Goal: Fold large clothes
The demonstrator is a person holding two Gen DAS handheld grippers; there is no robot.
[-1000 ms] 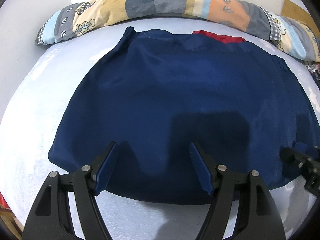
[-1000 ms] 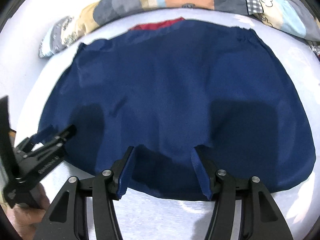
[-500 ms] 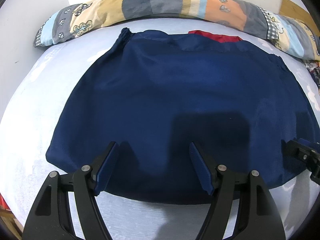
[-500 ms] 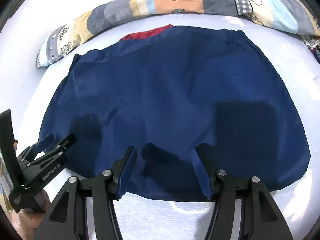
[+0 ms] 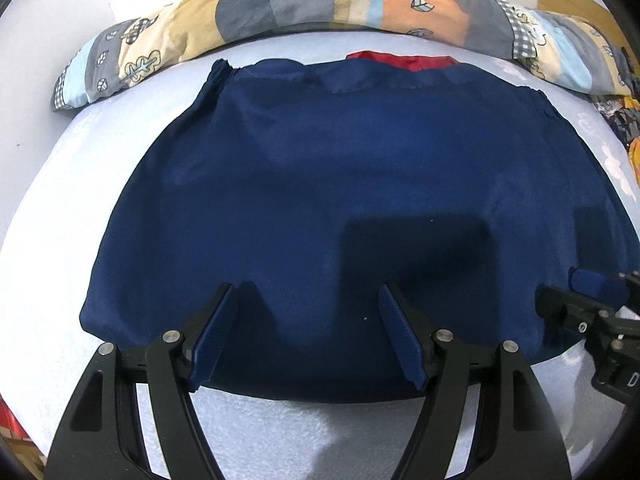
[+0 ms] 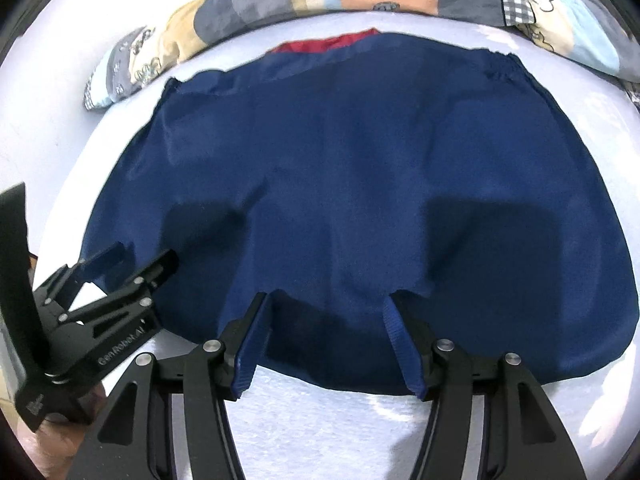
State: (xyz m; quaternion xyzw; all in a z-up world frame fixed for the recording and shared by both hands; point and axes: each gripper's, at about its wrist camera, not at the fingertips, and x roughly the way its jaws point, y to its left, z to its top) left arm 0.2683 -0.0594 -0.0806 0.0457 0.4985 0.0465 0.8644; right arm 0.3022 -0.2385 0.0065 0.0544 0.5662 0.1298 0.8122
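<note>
Barely started: navy garment (image 5: 352, 200) spread flat on bed (image 5: 52, 216), unfolded (red lining peeking out). Left gripper (image 5: 308, 336), right gripper (image 6: 328, 340) both gaping, empty, above near hem.

Garment (image 5: 340, 184) flat on bed (image 5: 60, 208); pillow (image 5: 320, 4) behind it.

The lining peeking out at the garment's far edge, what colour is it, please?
Red lining, clearest in the left wrist view.

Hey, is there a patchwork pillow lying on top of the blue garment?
No, the patchwork pillow lies on the bed beyond the far edge of the blue garment, with a strip of pale sheet between them.
</note>
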